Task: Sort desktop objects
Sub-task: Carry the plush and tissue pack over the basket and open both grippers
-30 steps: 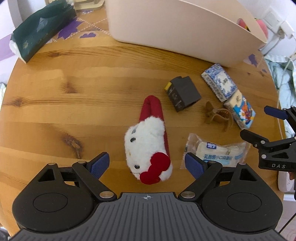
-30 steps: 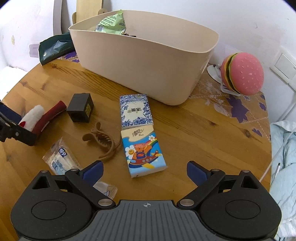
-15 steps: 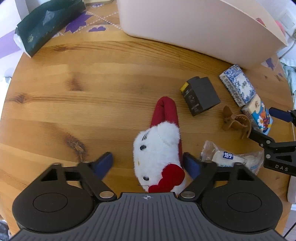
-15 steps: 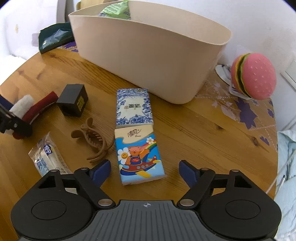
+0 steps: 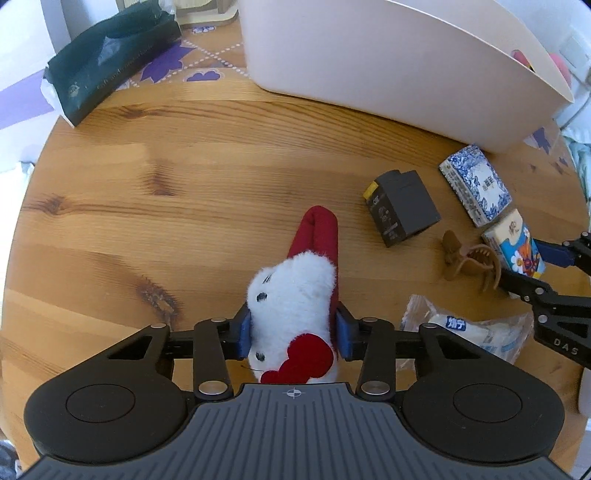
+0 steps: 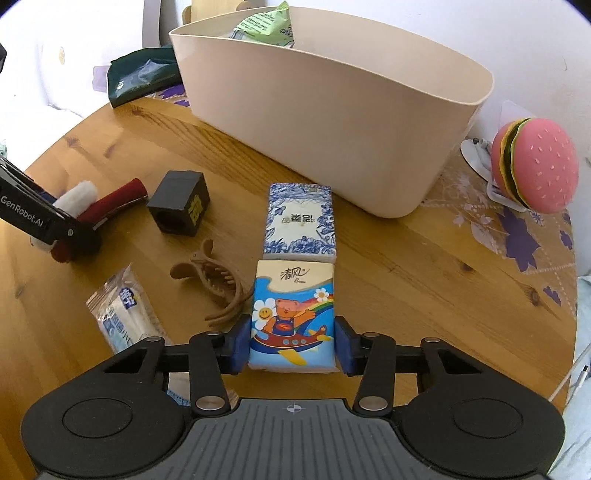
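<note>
The plush toy (image 5: 295, 291) sits low in the middle of the left wrist view, on the round wooden table (image 5: 147, 221). It is white and fluffy with a red bow and a long red part behind it. The left gripper (image 5: 293, 328) is squeezed onto its furry sides, one blue pad on each cheek. I think it is very light and squashy, so it bends in the grip but will not break. The fat white part looks like a good place to hold; the thin red part might flop.

To the right of it lie a dark little box (image 5: 402, 206), a brown hair clip (image 5: 469, 258) and a crinkly clear packet (image 5: 469, 332) at the lower right. The big cream tub (image 5: 388, 66) fills the top of the frame.

In the right wrist view, the cartoon tissue pack (image 6: 291, 314) lies in the lower middle, touching the blue flower tissue pack (image 6: 300, 221) above it. The right gripper (image 6: 291, 345) is clamped on its two sides, near the close end. I think it is soft, light and a bit slippery in its shiny wrap. A firm side hold seems right. The tub (image 6: 332, 122) is at the top, with a green bag (image 6: 266, 24) inside. A pink burger toy (image 6: 535, 166) sits at the far right.
</note>
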Motion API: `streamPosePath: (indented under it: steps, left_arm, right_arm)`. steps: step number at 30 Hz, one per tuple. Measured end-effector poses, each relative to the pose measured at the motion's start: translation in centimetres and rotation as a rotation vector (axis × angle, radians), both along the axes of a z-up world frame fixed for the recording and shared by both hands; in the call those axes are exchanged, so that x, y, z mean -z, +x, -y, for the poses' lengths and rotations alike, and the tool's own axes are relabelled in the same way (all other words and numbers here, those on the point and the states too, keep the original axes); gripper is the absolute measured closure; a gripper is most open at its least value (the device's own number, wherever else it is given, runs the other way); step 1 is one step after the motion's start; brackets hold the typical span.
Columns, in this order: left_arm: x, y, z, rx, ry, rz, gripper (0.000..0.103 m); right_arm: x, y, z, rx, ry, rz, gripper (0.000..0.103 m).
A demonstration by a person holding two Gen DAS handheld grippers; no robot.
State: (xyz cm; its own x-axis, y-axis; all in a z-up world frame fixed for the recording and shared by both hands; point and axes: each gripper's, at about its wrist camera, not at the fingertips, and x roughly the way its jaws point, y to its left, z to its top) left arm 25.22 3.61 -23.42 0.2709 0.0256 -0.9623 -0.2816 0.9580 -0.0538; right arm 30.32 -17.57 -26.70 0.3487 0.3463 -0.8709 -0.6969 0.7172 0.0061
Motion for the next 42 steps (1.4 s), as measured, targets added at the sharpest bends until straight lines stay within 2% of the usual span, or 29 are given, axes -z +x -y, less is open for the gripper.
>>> streamPosePath:
  steps: [8,20,29,42]
  left_arm:
    - [-0.9,-0.7,-0.2,0.000,-0.022,0.012,0.061]
    - [-3.4,-1.3,0.2,0.039,-0.034,0.098,0.061]
    - [-5.7,-1.3,-0.1,0.045,-0.060,0.161,0.061]
    - [-10.1,-0.4,-1.3,0.039,-0.075,0.281,0.061]
  right_arm:
    - [-0.5,-1.8,1.1,0.030,0.007,-0.022,0.060]
    - [-3.0,-4.4,2.7,0.102,0.042,0.001,0.060]
    - [-6.5,-4.5,4.7,0.166,0.152,0.024,0.060]
    - [-10.1,-3.9,5.9,0.234,0.229,0.093,0.060]
